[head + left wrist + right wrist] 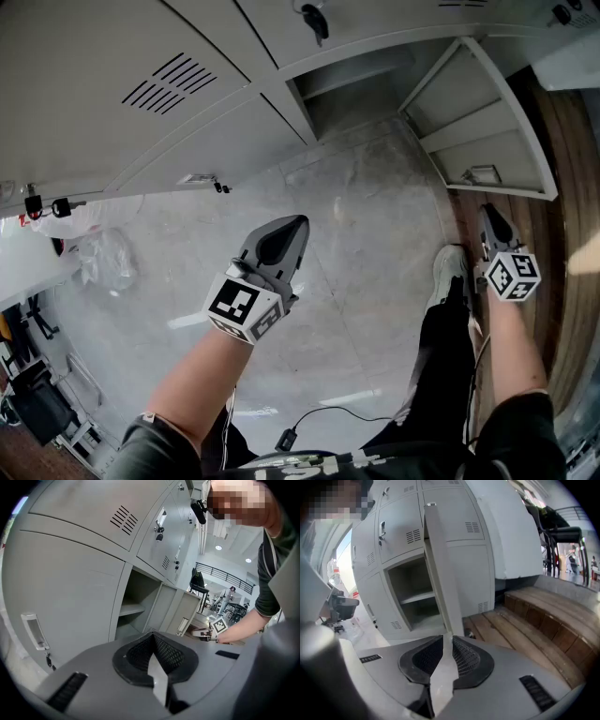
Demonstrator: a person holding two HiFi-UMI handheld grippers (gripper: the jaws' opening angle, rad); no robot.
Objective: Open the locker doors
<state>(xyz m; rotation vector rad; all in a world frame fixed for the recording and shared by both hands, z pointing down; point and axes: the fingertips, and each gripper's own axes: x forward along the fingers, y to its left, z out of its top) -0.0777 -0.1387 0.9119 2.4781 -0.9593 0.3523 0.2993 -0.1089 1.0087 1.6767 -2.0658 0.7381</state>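
Head view. Looks steeply down on a pale floor (375, 234) with the locker bank (112, 56) along its far edge. Shows the open compartment (352, 98) at the foot of the bank. Shows the open locker door (487, 122) swung out from the compartment's right side, over the wooden boards (567, 159). Finds the right gripper (488, 216) right at that door's free edge. Finds the left gripper (292, 227) out over bare floor, well apart from the lockers, below a closed door (187, 141) with a key (221, 186) hanging at its lock.

Left gripper view. Looks along the left gripper (152, 637), jaws pressed together with nothing between them. Faces the closed door (65, 597) and its key (48, 660), with the open compartment (133, 606) just to the right.

Right gripper view. Looks up the open locker door (440, 573) edge-on, beside the open compartment (415, 597). Shows the right gripper (443, 641) pinching the thin free edge low on the door, jaws barely apart around it. Shows the wooden boards (525, 625) off to the right.
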